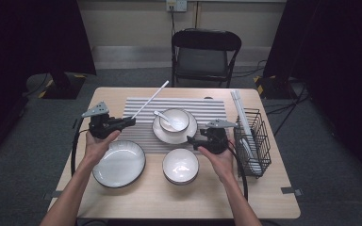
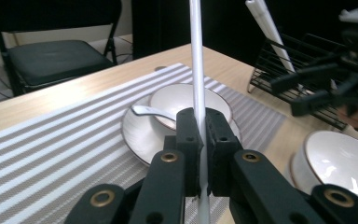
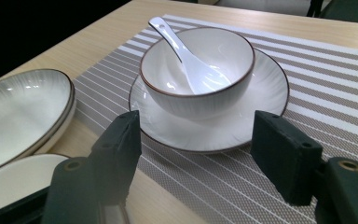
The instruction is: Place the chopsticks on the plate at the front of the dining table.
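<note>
At the near edge of a wooden table [image 1: 264, 195], a person's two forearms come in, each hand carrying a black two-jaw gripper. Closest to the person sit a wide shallow plate [image 1: 119, 164] at the left and a small white bowl [image 1: 181, 165] beside it. Just beyond, the left gripper [image 1: 131, 122] is pinched tight on a long white chopstick [image 2: 197, 70], gripping it near its lower end so that the rest slants up and away over the striped placemat [image 1: 141, 132]. The right gripper [image 3: 196, 149] hangs with its jaws spread and nothing between them, low over the mat and facing a bowl on a saucer [image 3: 265, 100]; a white ceramic spoon [image 3: 186, 56] rests inside that bowl [image 3: 200, 98]. To the right stands a black wire basket [image 1: 254, 141] with more white sticks leaning out of it, and past the table a folding chair [image 1: 205, 56].

The chopstick looks light, stiff and smooth, likely slippery between hard pads; held so near one end it may swivel, so a hold nearer its middle would steady it. The glazed crockery is heavier, breakable and best taken by the rim.
</note>
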### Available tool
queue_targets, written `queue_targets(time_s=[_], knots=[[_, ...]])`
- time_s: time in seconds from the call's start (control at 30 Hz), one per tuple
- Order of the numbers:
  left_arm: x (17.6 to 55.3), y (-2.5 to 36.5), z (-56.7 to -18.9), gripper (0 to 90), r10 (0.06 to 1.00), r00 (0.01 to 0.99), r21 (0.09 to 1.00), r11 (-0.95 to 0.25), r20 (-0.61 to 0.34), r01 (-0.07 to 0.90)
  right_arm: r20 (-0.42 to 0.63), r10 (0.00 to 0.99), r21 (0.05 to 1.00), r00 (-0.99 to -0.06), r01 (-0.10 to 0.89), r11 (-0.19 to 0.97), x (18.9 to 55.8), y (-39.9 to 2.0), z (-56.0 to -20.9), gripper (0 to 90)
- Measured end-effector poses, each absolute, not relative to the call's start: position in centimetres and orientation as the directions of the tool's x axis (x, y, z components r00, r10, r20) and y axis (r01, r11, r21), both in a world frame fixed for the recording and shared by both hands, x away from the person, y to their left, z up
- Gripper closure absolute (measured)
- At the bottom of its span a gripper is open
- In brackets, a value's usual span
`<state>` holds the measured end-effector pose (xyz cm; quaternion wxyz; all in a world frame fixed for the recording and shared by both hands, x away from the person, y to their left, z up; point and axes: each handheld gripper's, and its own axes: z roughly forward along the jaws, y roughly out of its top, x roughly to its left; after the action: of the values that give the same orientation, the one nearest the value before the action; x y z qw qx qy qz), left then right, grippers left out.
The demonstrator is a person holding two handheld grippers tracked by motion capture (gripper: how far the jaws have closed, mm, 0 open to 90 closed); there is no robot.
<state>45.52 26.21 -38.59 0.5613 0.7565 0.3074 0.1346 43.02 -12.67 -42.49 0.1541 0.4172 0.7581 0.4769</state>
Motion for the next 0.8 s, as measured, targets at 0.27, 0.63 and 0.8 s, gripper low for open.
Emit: queue_targets(time_s=[0.27, 0.63, 0.8], knots=[[47.0, 26.1, -38.6, 86.1, 0.617, 0.769, 0.93, -0.161, -0.166, 0.329, 0.163, 0.794, 0.84, -0.585, 0.504, 0.199, 43.2, -13.1, -43.7, 33.5], [48.6, 26.1, -39.4, 86.1, 0.632, 0.75, 0.923, -0.141, -0.194, 0.358, 0.138, 0.817, 0.817, -0.56, 0.531, 0.226, 43.3, -14.1, -45.3, 32.4], [49.0, 25.6, -40.4, 86.1, 0.648, 0.738, 0.909, -0.169, -0.188, 0.38, 0.123, 0.822, 0.811, -0.556, 0.533, 0.24, 43.1, -14.2, -45.7, 32.3]])
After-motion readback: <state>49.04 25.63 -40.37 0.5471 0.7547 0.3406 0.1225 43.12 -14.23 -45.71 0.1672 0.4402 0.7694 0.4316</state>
